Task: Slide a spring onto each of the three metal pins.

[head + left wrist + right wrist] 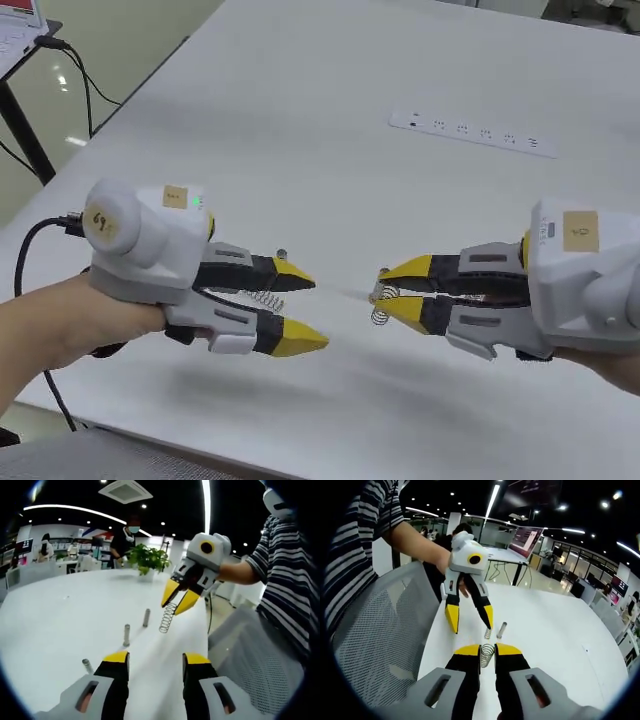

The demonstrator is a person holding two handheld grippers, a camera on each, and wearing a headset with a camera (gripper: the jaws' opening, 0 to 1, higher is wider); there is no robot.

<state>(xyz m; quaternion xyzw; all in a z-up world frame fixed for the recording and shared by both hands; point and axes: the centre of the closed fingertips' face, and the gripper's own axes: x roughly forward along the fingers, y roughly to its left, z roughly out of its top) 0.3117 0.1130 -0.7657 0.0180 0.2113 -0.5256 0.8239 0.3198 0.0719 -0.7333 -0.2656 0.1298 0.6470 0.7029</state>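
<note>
Right gripper (487, 650) pinches a spring (168, 617); left gripper (156, 657) gapes wide.

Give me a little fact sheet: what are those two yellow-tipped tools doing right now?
left tool: open, holding nothing
right tool: shut on a spring, which hangs from its tips
metal pins: three, standing in a row on the table
background: a power strip lies farther back on the table
stage: the held spring is in the air, not yet on a pin
</note>
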